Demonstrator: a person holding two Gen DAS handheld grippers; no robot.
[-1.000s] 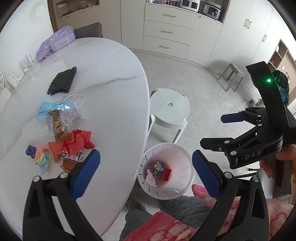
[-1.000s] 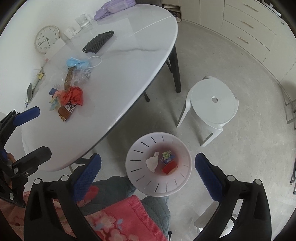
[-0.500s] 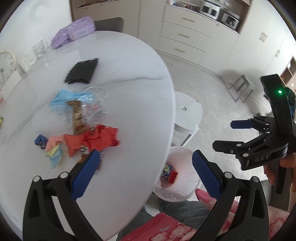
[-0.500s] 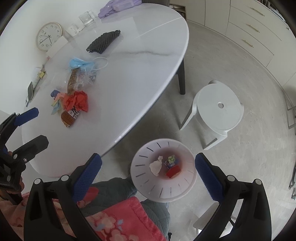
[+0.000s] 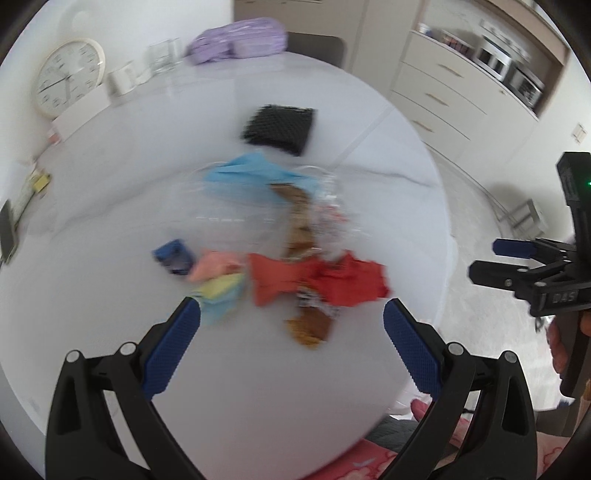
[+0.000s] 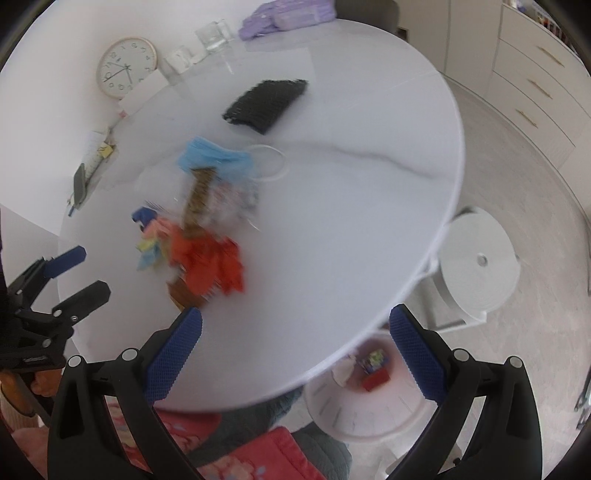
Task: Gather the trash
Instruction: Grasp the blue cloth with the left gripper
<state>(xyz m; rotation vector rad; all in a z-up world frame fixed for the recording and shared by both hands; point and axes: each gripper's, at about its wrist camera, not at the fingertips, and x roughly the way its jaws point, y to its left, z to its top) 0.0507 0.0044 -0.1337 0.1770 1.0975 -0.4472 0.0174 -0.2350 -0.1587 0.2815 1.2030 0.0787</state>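
A pile of trash lies on the white table (image 5: 110, 295): a red crumpled paper (image 5: 325, 280), a brown snack wrapper (image 5: 310, 325), a blue mask (image 5: 251, 173), clear plastic (image 5: 328, 214), a small blue piece (image 5: 173, 254) and pink and yellow scraps (image 5: 218, 273). My left gripper (image 5: 291, 343) is open and empty, just short of the pile. My right gripper (image 6: 295, 354) is open and empty over the table's near edge. The pile also shows in the right wrist view, with the red paper (image 6: 210, 258). The white bin (image 6: 365, 398) on the floor holds some trash.
A black mesh pouch (image 5: 280, 127), a purple bag (image 5: 236, 35), a glass (image 5: 164, 55) and a clock (image 5: 68, 81) stand at the table's far side. A white stool (image 6: 480, 266) stands beside the table. Cabinets (image 5: 461, 92) line the far wall.
Both grippers have swung up from over the bin toward the table. The left gripper has closed in on the trash pile. Both stay open and empty.
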